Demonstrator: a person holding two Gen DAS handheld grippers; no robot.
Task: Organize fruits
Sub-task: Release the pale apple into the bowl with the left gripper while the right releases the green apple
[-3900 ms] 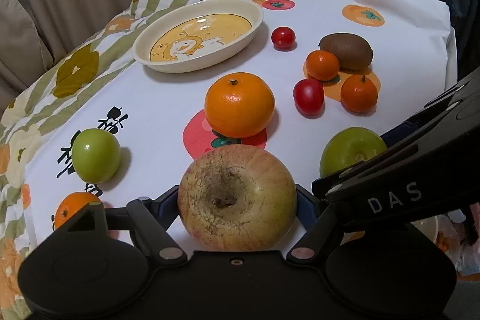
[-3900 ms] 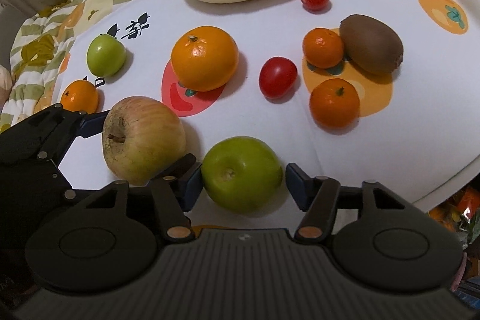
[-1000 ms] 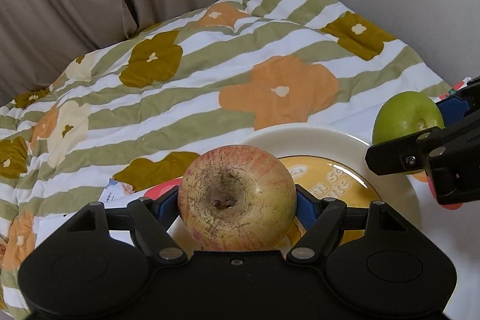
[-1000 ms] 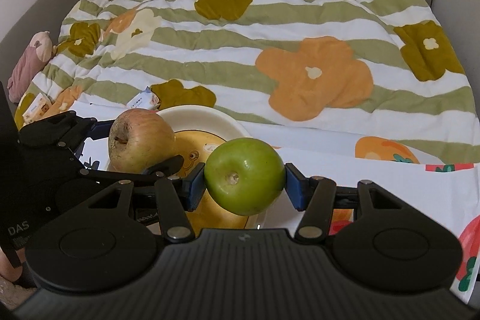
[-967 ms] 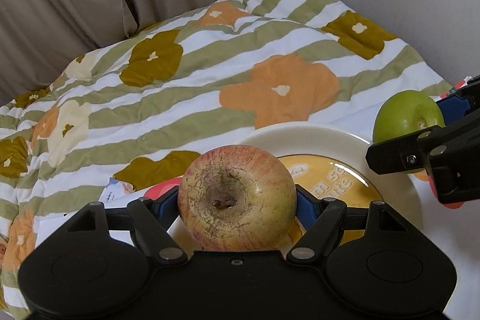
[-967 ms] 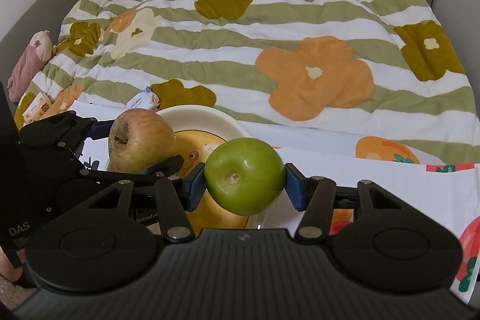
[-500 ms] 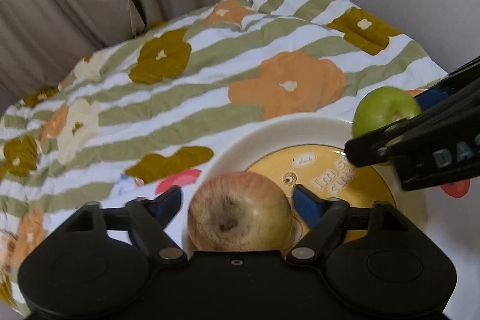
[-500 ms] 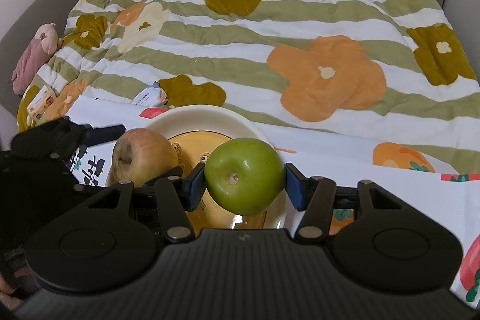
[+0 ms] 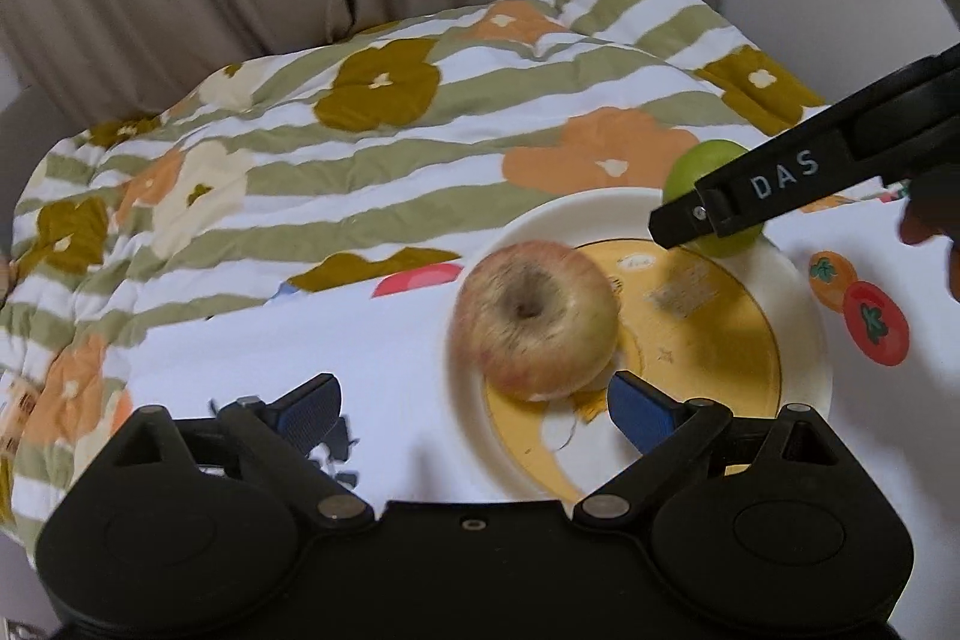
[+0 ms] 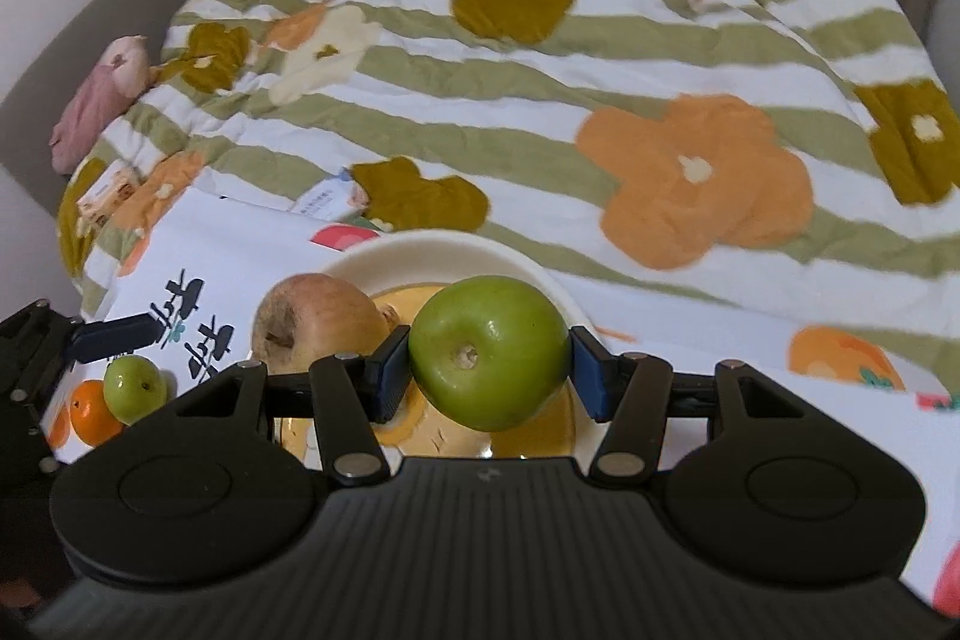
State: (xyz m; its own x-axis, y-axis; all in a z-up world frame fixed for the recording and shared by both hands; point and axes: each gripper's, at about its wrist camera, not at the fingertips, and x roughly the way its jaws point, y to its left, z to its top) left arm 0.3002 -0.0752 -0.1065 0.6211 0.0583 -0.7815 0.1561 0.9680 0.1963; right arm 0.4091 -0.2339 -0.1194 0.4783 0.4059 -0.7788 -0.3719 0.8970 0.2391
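Tablecloth (image 9: 390,340), white w/ fruit prints, meets a striped floral quilt (image 9: 420,148); curtains behind. Left gripper (image 9: 474,409) jaws have just been opening, now wide & empty: red apple (image 9: 534,319), clamped a sec ago, sits at plate (image 9: 807,334) left edge. Right gripper (image 10: 489,370) pinches green apple (image 10: 489,352) above plate.

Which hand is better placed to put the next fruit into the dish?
Right. The right gripper is clamped on the green apple directly over the dish. The left gripper has just been opening its jaws, leaving the big apple in the dish.
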